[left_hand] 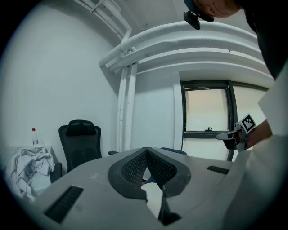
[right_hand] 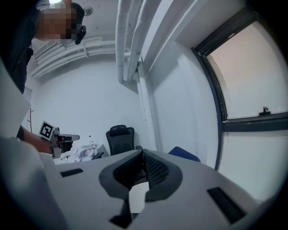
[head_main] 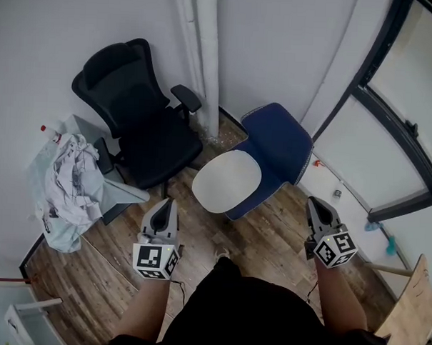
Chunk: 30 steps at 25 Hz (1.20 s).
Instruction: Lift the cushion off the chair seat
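White cushion [head_main: 226, 181] lies flat on the blue chair [head_main: 282, 139] seat in the room corner, beside the black office chair [head_main: 143, 122] and wall pipes [head_main: 203, 53]. Wood floor [head_main: 270, 238], window [head_main: 408, 105] at right. Left tool [head_main: 164, 203] and right tool [head_main: 316, 205] both closed, empty, apart from the cushion. Crumpled cloth [head_main: 73, 180] on grey surface [head_main: 126, 193] at left.

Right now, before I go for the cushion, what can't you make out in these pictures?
- Cushion underside, head view: it faces the blue chair, so any fastening is hidden.
- Chair legs, head view: hidden under the seat.
- Cushion, gripper views: the left gripper and right gripper, both shut, block all but a pale sliver.
- Bottle, head view: too small to read.
- Wooden piece, head view: cut off by the right edge.
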{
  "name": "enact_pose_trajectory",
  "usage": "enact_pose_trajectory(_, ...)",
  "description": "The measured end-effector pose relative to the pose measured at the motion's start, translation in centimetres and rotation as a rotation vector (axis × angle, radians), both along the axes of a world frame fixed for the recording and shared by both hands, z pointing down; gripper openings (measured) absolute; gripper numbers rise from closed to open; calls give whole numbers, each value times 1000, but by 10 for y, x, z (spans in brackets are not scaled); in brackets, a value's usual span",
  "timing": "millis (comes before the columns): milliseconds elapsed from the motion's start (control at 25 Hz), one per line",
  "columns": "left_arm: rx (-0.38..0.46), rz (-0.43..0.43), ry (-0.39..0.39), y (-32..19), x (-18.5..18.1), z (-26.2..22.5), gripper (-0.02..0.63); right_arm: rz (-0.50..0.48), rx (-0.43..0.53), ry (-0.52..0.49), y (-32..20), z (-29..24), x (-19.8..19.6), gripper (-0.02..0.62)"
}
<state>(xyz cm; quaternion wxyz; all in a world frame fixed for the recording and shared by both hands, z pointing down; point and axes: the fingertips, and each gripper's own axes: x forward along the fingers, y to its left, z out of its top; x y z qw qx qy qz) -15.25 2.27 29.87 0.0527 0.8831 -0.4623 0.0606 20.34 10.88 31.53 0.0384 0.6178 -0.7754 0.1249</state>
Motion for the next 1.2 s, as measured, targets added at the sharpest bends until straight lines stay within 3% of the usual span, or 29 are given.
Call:
enact_pose_trajectory(400,8,23,10,-73,-10,5,5,-6,61,45,-68,-11,-23,11)
enact_pose_trajectory(640,16,48,9,-95,3,2,5,34,203,122,-98,-41,-14,11)
enact_pose_trajectory(920,-36,18,-8,-109,17,20,5,-21,182,113,-135,-34,-12,11)
enact_pose_trajectory(1200,-79,-64,-34,-127,27,54,5,-87,78,44,-183,31,-6,11)
